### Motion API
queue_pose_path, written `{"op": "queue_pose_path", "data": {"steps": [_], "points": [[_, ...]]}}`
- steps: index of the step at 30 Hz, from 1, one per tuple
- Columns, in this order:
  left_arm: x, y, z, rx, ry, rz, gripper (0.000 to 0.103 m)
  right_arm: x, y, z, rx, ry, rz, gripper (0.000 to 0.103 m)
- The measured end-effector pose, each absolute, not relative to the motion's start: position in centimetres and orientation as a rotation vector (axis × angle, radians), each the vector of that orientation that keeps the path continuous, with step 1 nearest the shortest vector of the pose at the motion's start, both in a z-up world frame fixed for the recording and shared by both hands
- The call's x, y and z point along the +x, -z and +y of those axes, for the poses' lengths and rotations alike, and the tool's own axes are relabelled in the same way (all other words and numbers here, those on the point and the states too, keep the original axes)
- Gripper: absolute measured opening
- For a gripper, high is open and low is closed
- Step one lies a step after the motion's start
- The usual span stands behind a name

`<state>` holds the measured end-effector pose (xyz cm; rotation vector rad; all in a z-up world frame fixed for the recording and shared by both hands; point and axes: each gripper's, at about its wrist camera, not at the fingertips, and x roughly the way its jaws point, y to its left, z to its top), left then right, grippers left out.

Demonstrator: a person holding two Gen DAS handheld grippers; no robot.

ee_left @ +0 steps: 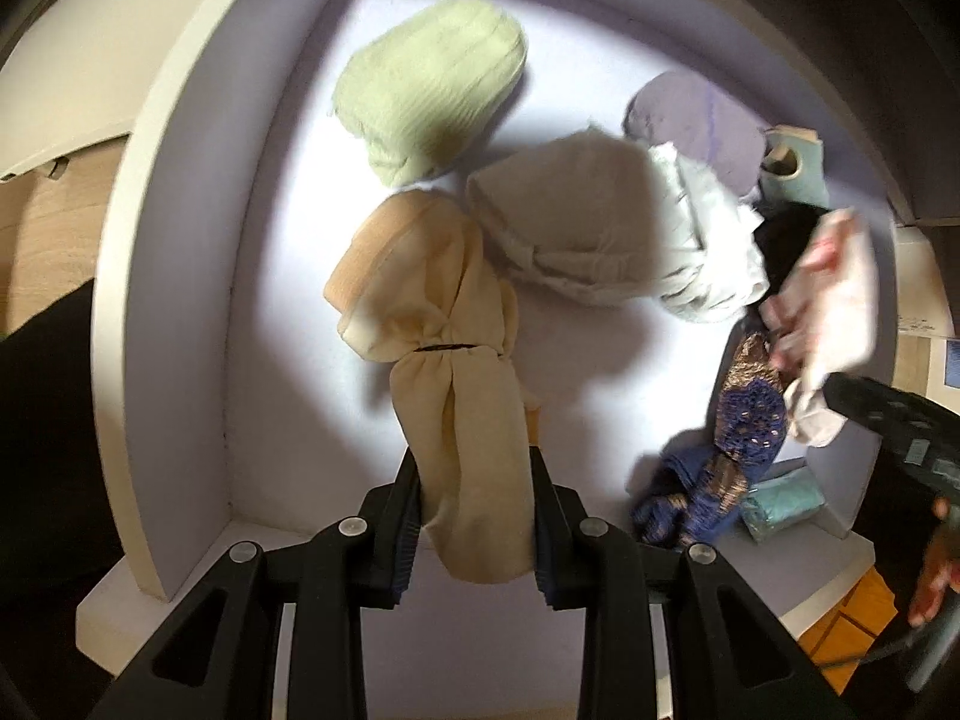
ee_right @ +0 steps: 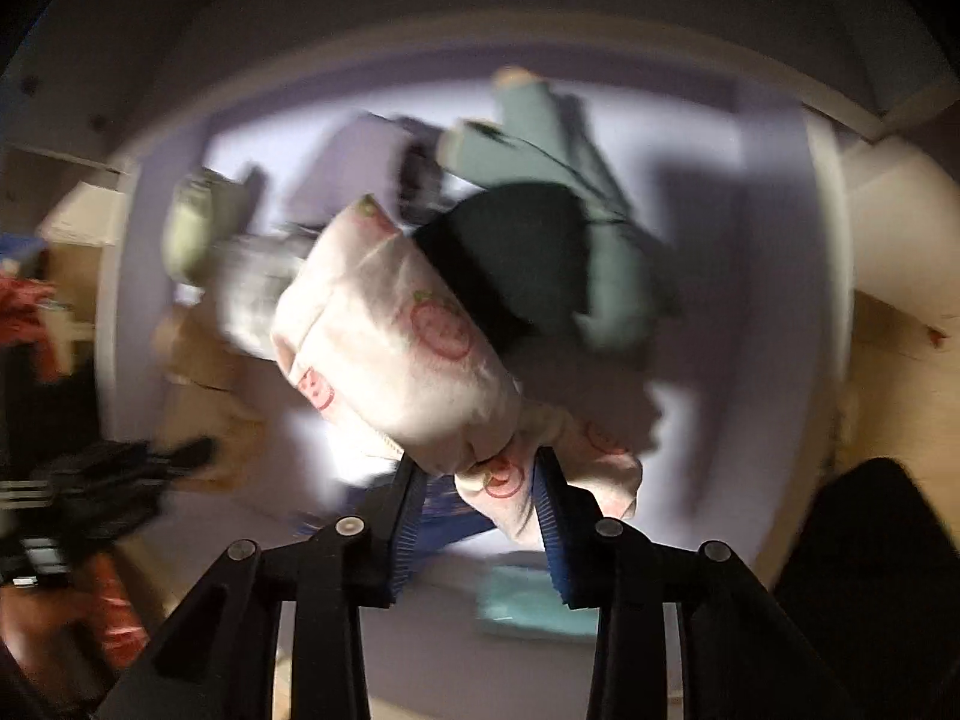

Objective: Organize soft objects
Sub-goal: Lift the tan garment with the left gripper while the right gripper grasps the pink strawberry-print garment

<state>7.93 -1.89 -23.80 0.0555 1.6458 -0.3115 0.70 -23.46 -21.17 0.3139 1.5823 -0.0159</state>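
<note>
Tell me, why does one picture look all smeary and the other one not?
Right wrist view: motion blur smears the strawberry-print cloth and everything behind it. Left wrist view: mostly sharp, the yellow cloth crisp under a bright central light; only the right edge blurs.

Rolled cloths [ee_left: 558,222] in drawer [ee_left: 180,300], one roll [ee_left: 429,90] behind, folded towel [ee_left: 780,507] front right

A bright pool of light falls on the drawer floor [ee_left: 570,60] while the rounded fisheye edges sink into darkness. Cloths cast soft shadows. The right wrist view smears with motion blur.
</note>
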Motion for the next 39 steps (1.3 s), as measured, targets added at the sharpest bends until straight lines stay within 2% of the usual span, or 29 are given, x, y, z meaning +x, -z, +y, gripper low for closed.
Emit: {"op": "queue_pose_path", "data": {"steps": [2,4,7,10,13,16,20,22,24,26,28,30,33,35,36,39], "points": [[7.7,21.9,-1.2,0.049,0.330,1.621,0.030,0.5,22.0,-23.4,0.277,0.016,1.606,0.044],[7.2,20.6,-1.2,0.039,0.347,1.600,0.030,0.4,22.5,-22.8,0.225,0.000,1.622,0.045],[6.9,18.6,-1.3,0.037,0.384,1.566,0.030,0.4,23.1,-21.8,0.110,-0.010,1.638,0.054],[6.4,16.9,-1.2,0.025,0.428,1.536,0.027,0.2,23.8,-20.7,0.033,0.006,1.646,0.054],[5.9,15.7,-1.2,0.037,0.472,1.494,0.027,0.0,24.0,-21.4,0.064,0.042,1.640,0.036],[5.6,14.4,-1.9,0.092,0.496,1.479,0.027,-0.1,24.0,-23.0,0.172,0.057,1.631,0.033],[5.3,17.1,-1.8,0.097,0.445,1.542,0.028,-0.9,24.1,-24.0,0.207,0.084,1.639,0.033],[5.5,20.0,-1.3,0.048,0.379,1.646,0.038,-1.1,23.9,-24.9,0.204,0.088,1.639,0.033],[6.0,22.1,-0.7,-0.004,0.307,1.716,0.044,-1.3,23.9,-25.0,0.202,0.083,1.644,0.033],[6.6,23.6,-0.1,-0.060,0.258,1.749,0.051,-1.0,23.8,-24.8,0.203,0.083,1.646,0.034],[7.3,24.5,0.4,-0.107,0.216,1.753,0.067,-1.2,22.9,-24.6,0.205,0.083,1.647,0.034],[7.7,25.4,0.4,-0.150,0.216,1.763,0.074,0.4,23.4,-23.6,0.211,0.084,1.649,0.034],[7.9,26.3,-0.1,-0.090,0.197,1.769,0.071,0.8,23.7,-23.5,0.202,0.082,1.652,0.034],[7.8,26.5,0.0,-0.083,0.200,1.751,0.053,0.8,24.1,-23.2,0.196,0.084,1.651,0.034],[7.7,26.8,0.1,-0.088,0.209,1.765,0.032,0.9,24.2,-23.2,0.191,0.086,1.649,0.034],[7.1,26.9,0.5,-0.090,0.229,1.772,0.029,1.1,24.7,-22.5,0.184,0.087,1.650,0.035]]}}
